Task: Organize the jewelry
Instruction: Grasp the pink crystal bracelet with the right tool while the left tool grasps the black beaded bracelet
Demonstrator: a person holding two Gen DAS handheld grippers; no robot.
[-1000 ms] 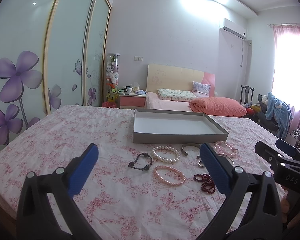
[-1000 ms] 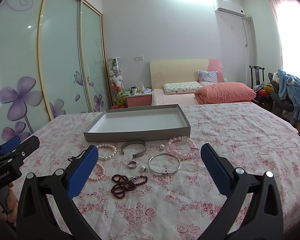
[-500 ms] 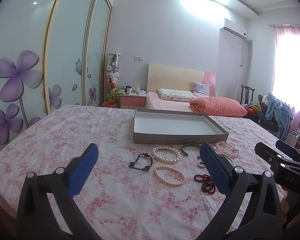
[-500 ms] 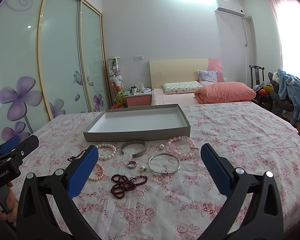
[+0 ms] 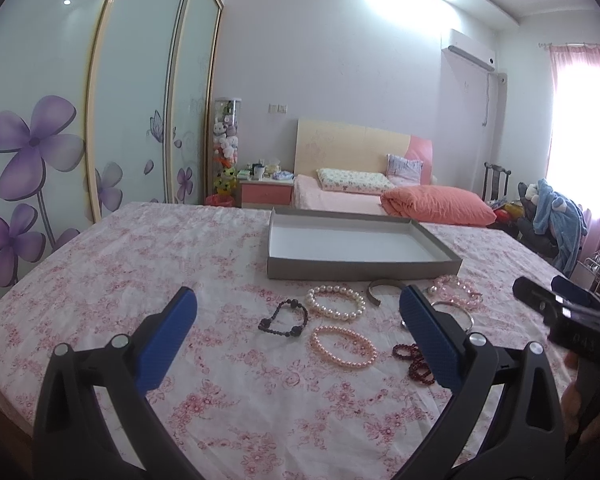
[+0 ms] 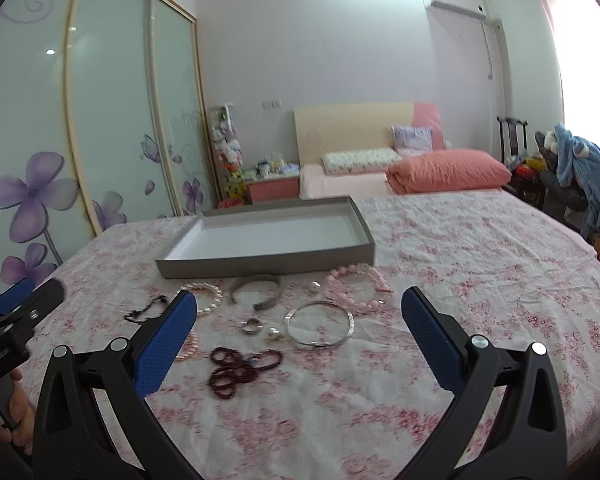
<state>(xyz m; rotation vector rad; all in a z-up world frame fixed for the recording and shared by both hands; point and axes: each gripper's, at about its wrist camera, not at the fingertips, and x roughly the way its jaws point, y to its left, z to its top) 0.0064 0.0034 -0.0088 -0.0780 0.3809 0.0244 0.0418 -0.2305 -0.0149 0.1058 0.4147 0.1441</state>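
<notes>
Both claws hover with their blue pads spread wide and nothing between them above a floral bedspread (image 5: 140, 264) strewn with jewelry. Just ahead of the left claw (image 5: 298, 334) lie a dark bead bracelet (image 5: 284, 318), a white pearl bracelet (image 5: 335, 303) beyond it and a pink pearl bracelet (image 5: 343, 347) nearer its right pad, with a dark red bead strand (image 5: 414, 358) partly behind that pad. Ahead of the right claw (image 6: 299, 334) sit the same red strand (image 6: 240, 368), a small ring (image 6: 253, 326), a thin silver bangle (image 6: 319, 323), a grey cuff (image 6: 256, 291) and a pale pink bead bracelet (image 6: 358, 288). Beyond all of it, past both claws, a shallow grey tray (image 5: 360, 270) with a white floor holds nothing.
</notes>
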